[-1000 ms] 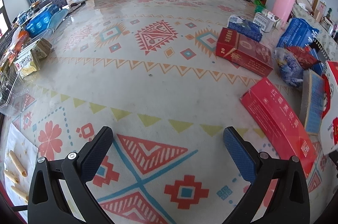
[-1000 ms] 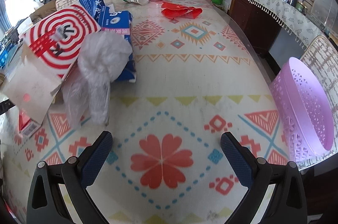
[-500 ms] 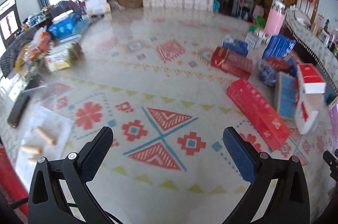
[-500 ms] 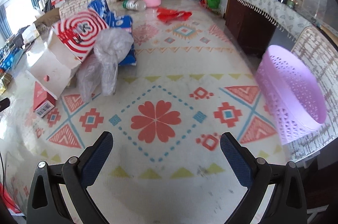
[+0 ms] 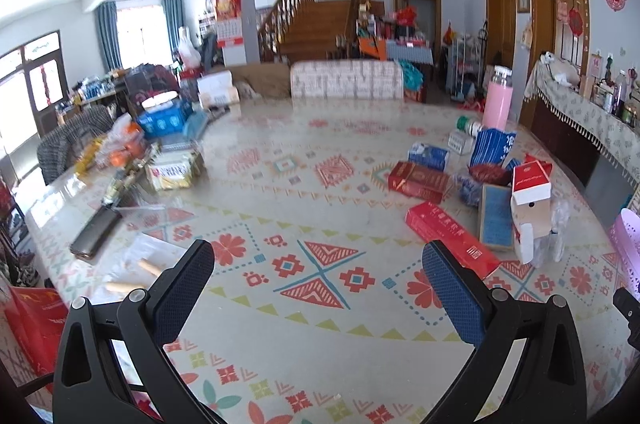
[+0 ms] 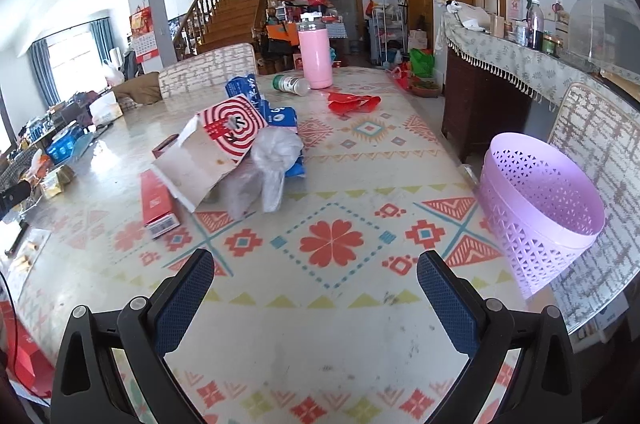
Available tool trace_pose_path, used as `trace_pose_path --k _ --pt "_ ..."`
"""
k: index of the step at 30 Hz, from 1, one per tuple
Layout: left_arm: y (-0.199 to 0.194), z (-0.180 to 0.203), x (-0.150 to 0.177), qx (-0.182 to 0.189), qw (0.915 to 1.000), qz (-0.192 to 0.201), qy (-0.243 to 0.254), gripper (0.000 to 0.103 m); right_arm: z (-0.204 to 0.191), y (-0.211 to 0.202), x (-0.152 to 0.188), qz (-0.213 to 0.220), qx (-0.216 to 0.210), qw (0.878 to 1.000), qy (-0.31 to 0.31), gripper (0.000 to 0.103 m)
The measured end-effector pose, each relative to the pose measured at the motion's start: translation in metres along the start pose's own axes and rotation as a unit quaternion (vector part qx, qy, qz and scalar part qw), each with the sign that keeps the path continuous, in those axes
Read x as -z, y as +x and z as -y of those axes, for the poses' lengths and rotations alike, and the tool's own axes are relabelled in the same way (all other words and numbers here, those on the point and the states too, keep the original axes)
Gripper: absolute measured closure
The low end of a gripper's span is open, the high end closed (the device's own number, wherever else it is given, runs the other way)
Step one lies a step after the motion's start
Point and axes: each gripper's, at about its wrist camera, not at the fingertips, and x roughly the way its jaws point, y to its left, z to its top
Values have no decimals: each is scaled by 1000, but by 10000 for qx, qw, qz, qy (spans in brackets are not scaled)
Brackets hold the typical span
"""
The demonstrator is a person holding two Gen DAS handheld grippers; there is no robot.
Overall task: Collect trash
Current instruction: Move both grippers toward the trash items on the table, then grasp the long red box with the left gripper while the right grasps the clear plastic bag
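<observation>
Both tongs hang above a long surface (image 6: pixel 360 344) covered with a patterned cloth, and each pair is spread wide with nothing between its blue pads. The left tongs (image 5: pixel 318 288) point over a red and blue cross motif near the front edge; the right tongs (image 6: pixel 316 288) hover over a red flower motif. The trash lies in a loose heap on the right half of the surface. In the right wrist view, an opened white carton with red rings (image 6: pixel 218 148) leans on a crumpled clear plastic bag (image 6: pixel 268 168), which touches blue packets (image 6: pixel 280 118) behind it. A long red box (image 6: pixel 158 202) lies flat just beside the carton's left side. Farther back, a red wrapper (image 6: pixel 354 102) rests alone, near a tipped bottle with a green cap (image 6: pixel 291 84) and an upright pink flask (image 6: pixel 315 54). A lilac lattice basket (image 6: pixel 540 208) stands at the right edge of the surface, tilted toward the camera, well apart from the heap. In the left wrist view, the same heap sits to the right, with a second red box (image 5: pixel 420 181) lying flat beyond the long one. On the left side lie snack packets (image 5: pixel 172 170), a dark flat case (image 5: pixel 96 232) and pale sticks on a clear sheet (image 5: pixel 136 270).
</observation>
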Motion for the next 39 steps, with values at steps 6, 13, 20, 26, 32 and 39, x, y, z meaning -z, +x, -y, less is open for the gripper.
trace_pose_path --k 6,13,20,26,32,39 --pt "-23 11 6 -180 9993 257 222 0 0 -16 7 62 41 10000 3 0" --pt "-30 20 15 -126 9992 222 309 0 4 -29 17 164 52 9998 24 0" --pt "-25 27 19 25 9995 40 298 0 9 -34 21 235 93 9997 -3 0" --pt "0 30 18 206 9990 -370 163 0 18 -24 14 165 30 9998 47 0" --pt "53 47 10 736 9909 -1119 142 0 25 4 -3 -78 -148 9998 57 2" --pt "129 81 9 1282 9677 -2167 -139 0 36 37 -22 -322 -424 9984 197 5"
